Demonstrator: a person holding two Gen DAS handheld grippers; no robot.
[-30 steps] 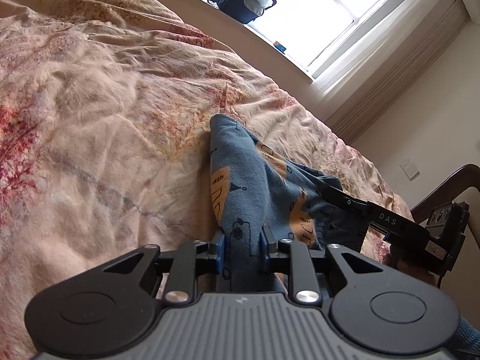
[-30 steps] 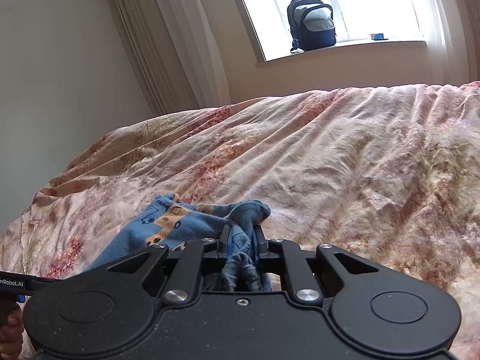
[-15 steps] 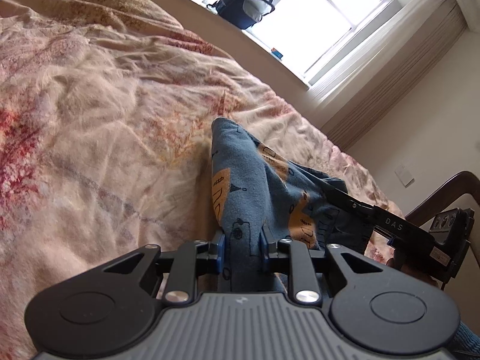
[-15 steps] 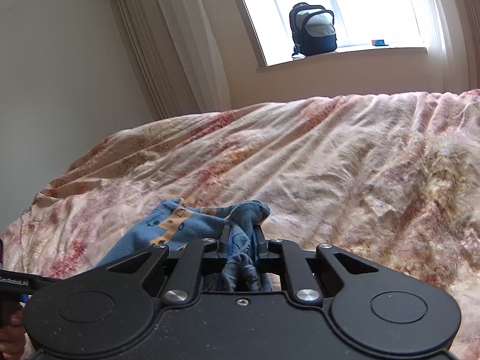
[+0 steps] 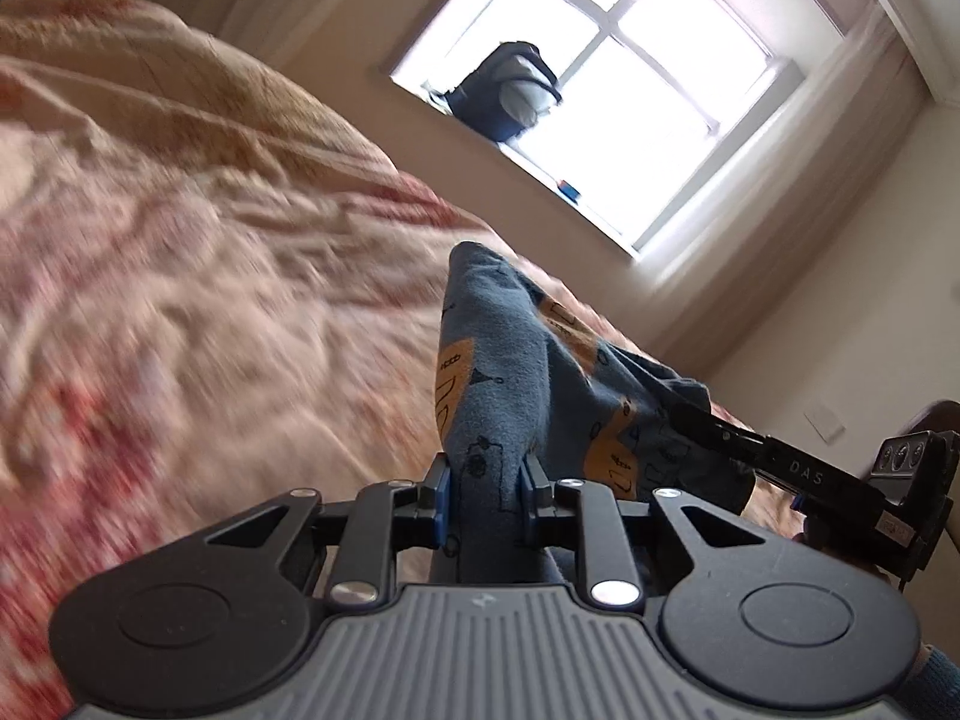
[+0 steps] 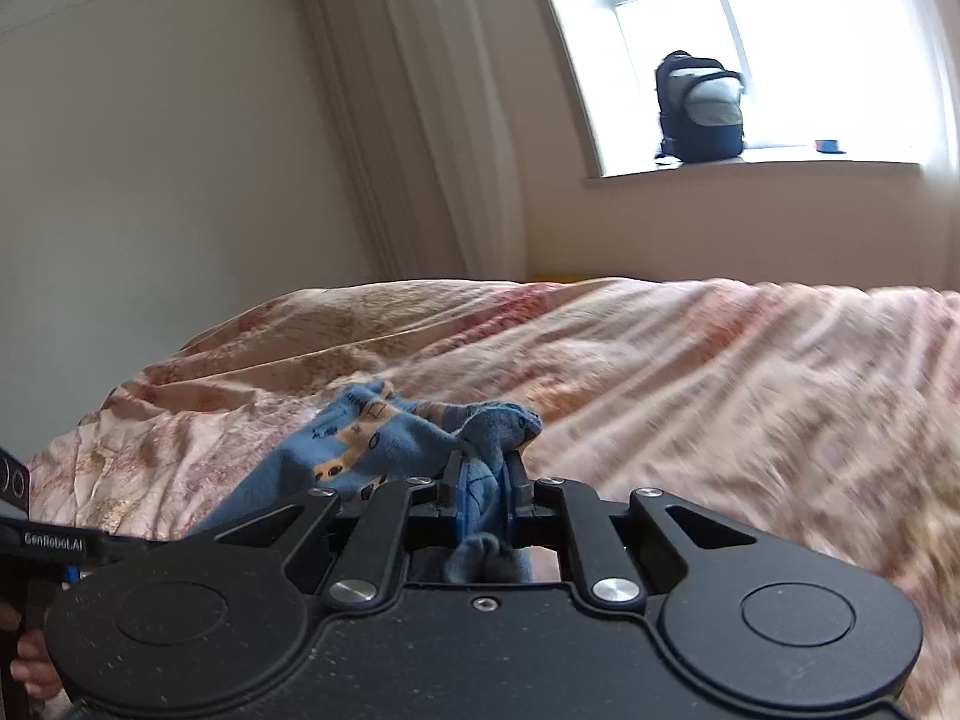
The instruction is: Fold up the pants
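The pants (image 5: 498,360) are blue with orange and dark prints. My left gripper (image 5: 485,483) is shut on one part of them, and the cloth rises in a fold in front of its fingers. My right gripper (image 6: 483,477) is shut on another bunched part of the pants (image 6: 360,444). The cloth hangs between both grippers above the bed. In the left wrist view the right gripper (image 5: 708,426) reaches in from the right, its fingertips in the cloth. The left gripper's body shows at the left edge of the right wrist view.
A bed with a pink and cream floral cover (image 5: 180,312) fills the space below; it also shows in the right wrist view (image 6: 720,372). A dark backpack (image 6: 699,108) stands on the windowsill behind. A dark wooden chair (image 5: 936,414) shows at the right edge.
Both grippers have lifted and tilted upward with the pants held; more wall and window show, and the bed cover is motion-blurred. Both grips are unchanged.
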